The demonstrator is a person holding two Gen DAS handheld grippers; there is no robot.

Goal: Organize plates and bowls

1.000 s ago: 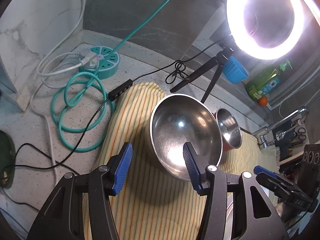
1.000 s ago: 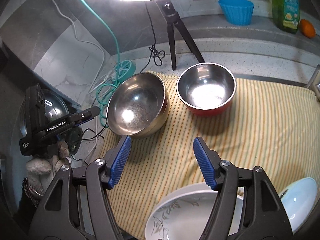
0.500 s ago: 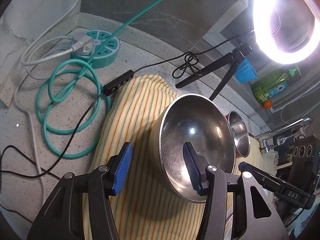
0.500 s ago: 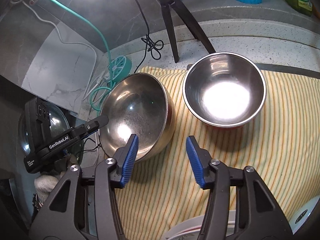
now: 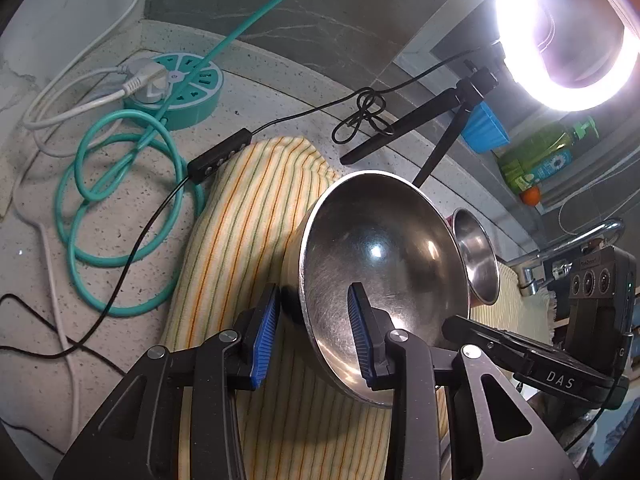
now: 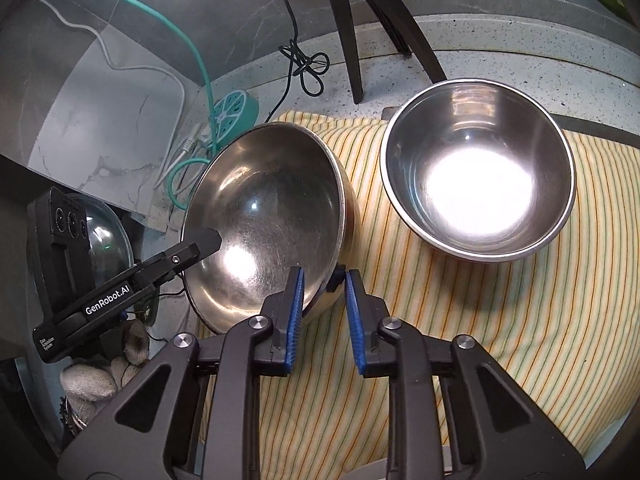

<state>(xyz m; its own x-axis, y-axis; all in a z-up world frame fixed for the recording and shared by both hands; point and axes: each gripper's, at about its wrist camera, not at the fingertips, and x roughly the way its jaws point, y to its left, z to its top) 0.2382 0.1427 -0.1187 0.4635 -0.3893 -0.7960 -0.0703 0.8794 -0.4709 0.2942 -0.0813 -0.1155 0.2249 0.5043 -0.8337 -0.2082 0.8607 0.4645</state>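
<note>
A large steel bowl (image 5: 384,264) sits tilted on a yellow striped cloth (image 5: 248,216). My left gripper (image 5: 312,332) straddles its near rim, one blue pad inside and one outside, with a gap showing on the outer side. My right gripper (image 6: 322,312) straddles the same bowl (image 6: 264,220) at its right rim, jaws narrowed around the wall. A smaller steel bowl with a red outside (image 6: 476,168) stands upright to the right, and shows in the left wrist view (image 5: 476,256) behind the large bowl.
A ring light on a black tripod (image 5: 448,120) stands behind the cloth. A teal power strip (image 5: 180,84) with coiled teal cable (image 5: 120,208) and black and white cords lies to the left. A blue cup (image 5: 484,128) and green bottle (image 5: 536,156) sit on the back ledge.
Both grippers have moved in onto the large bowl's rim and narrowed their jaws. The bowl has tipped more towards the left gripper. The plates have left the right wrist view.
</note>
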